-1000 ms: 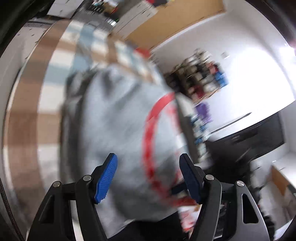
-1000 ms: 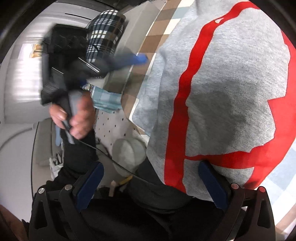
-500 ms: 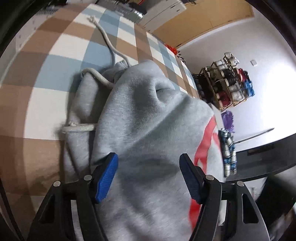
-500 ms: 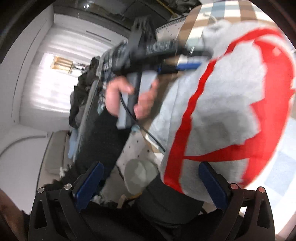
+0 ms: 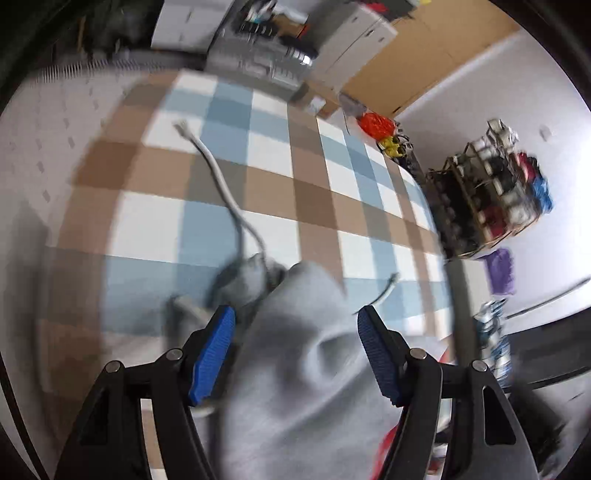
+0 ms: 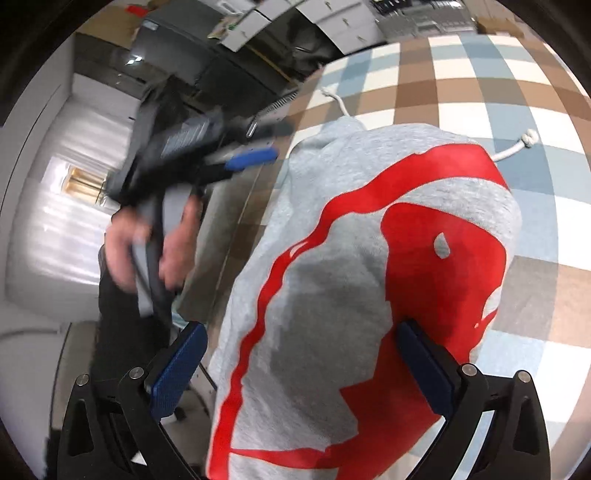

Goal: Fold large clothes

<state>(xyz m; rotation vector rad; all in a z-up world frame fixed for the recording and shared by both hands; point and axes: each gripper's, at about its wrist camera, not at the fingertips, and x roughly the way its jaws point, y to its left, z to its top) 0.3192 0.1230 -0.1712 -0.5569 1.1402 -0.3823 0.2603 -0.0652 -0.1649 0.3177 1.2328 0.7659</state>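
- We see a checked brown, blue and white cloth (image 5: 317, 206) covering the surface.
- A wooden rack (image 5: 491, 192) of small items stands by the white wall.
- Pale cabinets (image 6: 332, 22) line the back.

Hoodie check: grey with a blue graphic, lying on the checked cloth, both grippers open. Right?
Not quite. In the right wrist view the grey hoodie has a red graphic, not blue. It lies on the checked cloth, both grippers open.

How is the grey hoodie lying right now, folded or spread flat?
Folded into a compact bundle: the grey hoodie is doubled on the checked cloth, drawstrings trailing loose. Both grippers are open.
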